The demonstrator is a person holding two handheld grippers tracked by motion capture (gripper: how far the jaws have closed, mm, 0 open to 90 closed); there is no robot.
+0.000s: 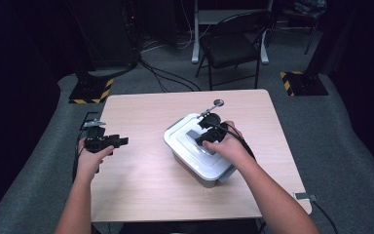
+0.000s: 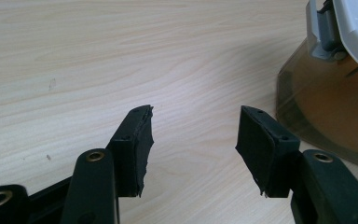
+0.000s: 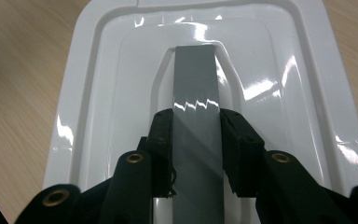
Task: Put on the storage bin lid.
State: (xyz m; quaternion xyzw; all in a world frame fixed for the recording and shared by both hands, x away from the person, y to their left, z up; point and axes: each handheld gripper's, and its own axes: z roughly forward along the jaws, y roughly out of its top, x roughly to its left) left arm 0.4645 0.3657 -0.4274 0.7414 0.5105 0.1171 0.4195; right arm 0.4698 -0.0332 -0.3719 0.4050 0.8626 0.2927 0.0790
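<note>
My right gripper (image 3: 196, 140) pinches the grey flat handle (image 3: 196, 98) of the glossy white plastic lid (image 3: 98, 93); I should lift straight (no twisting), left gripper (image 2: 193, 140) spread, idle.

Box (image 2: 326, 107) cut off at frame edge, contents perhaps hidden

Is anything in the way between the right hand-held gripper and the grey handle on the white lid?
Nothing visible. The right hand-held gripper already has its jaws on either side of the grey handle of the white lid, pads against its edges.
</note>
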